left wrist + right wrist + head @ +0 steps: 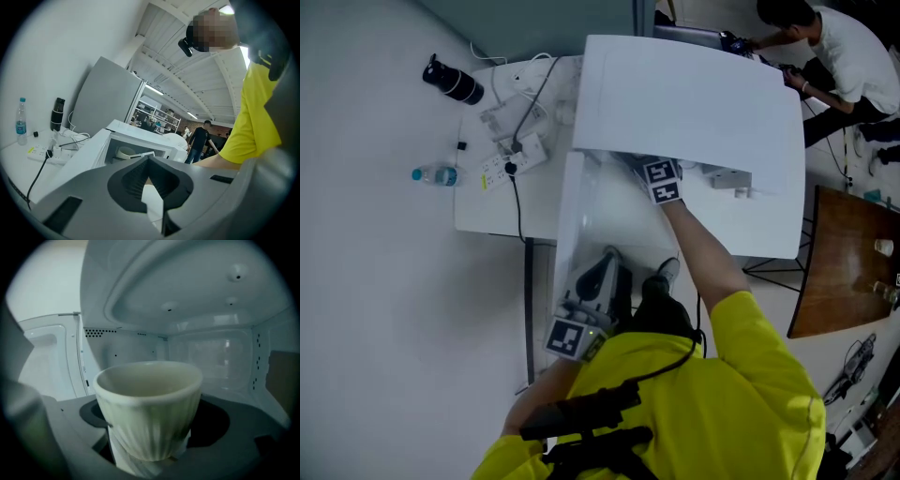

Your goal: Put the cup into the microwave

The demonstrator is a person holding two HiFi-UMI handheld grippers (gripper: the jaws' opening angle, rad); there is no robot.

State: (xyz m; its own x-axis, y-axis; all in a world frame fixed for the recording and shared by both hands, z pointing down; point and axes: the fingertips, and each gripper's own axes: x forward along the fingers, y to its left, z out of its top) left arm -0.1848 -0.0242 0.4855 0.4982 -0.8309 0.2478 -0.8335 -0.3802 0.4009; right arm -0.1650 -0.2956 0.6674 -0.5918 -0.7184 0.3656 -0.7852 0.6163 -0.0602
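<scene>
The pale ribbed cup point(149, 420) stands upright between the jaws of my right gripper point(150, 448), which is shut on it, inside the white cavity of the microwave point(211, 352). From the head view, the microwave point(694, 103) is seen from above with its door point(570, 216) swung open to the left. Only the right gripper's marker cube point(662, 181) shows at the opening; its jaws and the cup are hidden under the top. My left gripper point(606, 261) hangs low beside the open door, shut on nothing. In the left gripper view its jaws point(149, 161) meet, and the cup point(125, 152) shows in the cavity beyond.
Left of the microwave, the white table point(487, 211) carries a power strip point(511, 161) with cables. A water bottle point(438, 175) and a black flask point(453, 82) lie further left. A person point(839, 47) works at the back right, near a brown table point(848, 262).
</scene>
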